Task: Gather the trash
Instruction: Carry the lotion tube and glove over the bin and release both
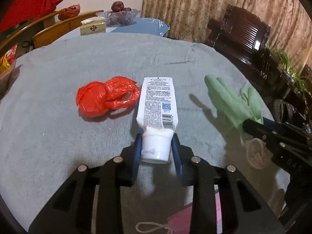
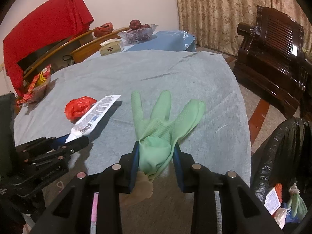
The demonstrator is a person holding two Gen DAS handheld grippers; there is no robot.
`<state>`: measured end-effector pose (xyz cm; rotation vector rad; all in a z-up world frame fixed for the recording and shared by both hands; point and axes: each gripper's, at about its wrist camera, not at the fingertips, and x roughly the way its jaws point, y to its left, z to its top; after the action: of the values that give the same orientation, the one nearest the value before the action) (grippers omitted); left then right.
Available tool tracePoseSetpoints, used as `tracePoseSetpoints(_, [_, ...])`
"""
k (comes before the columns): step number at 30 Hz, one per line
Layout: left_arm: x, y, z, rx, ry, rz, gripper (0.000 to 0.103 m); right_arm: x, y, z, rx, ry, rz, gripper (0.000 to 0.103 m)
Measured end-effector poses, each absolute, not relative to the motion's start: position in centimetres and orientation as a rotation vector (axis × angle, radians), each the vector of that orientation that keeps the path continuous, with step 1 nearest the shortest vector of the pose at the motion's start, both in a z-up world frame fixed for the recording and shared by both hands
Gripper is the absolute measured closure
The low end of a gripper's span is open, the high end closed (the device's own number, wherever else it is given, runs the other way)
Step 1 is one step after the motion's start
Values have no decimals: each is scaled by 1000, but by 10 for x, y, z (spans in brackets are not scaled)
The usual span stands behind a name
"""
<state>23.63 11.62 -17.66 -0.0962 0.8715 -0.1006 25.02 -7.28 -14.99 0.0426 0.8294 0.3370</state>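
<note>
My left gripper [image 1: 157, 142] is shut on the cap end of a white squeeze tube [image 1: 157, 101], held just above the grey cloth; the tube also shows in the right wrist view [image 2: 93, 117]. A crumpled red plastic bag [image 1: 105, 98] lies left of the tube, and it shows in the right wrist view [image 2: 79, 106]. My right gripper [image 2: 156, 152] is shut on the cuff of a green rubber glove [image 2: 165, 120], whose fingers point away over the table. The glove also shows in the left wrist view [image 1: 232, 99], with the right gripper [image 1: 253, 124] behind it.
The table has a grey cloth [image 2: 175, 74]. A black-lined trash bin [image 2: 282, 156] with rubbish inside stands at the right. A snack bowl [image 2: 37, 85] sits at the table's left edge. A tissue box [image 2: 111, 47] and glass fruit bowl [image 2: 139, 32] stand at the back. A dark wooden armchair [image 2: 273, 48] is right.
</note>
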Motion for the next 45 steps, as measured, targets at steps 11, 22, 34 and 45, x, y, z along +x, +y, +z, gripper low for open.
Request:
tracePoseSetpoints(11, [225,99,-151,-89,813,-127,74,240,-83,-131,63,791,338,72])
tracePoseSetpoints(22, [217,77,-125,-69,767,-146,74,225,-107,-96,99,714,335,73])
tracePoseSetpoints(34, [210,40,-104,-37,736,-204,74,203,-139,-70,127,653,309,73])
tracePoseSetpoints(45, [203,-18,-90,-10,706,-306,74,178,-199,-58,152,616,203,73])
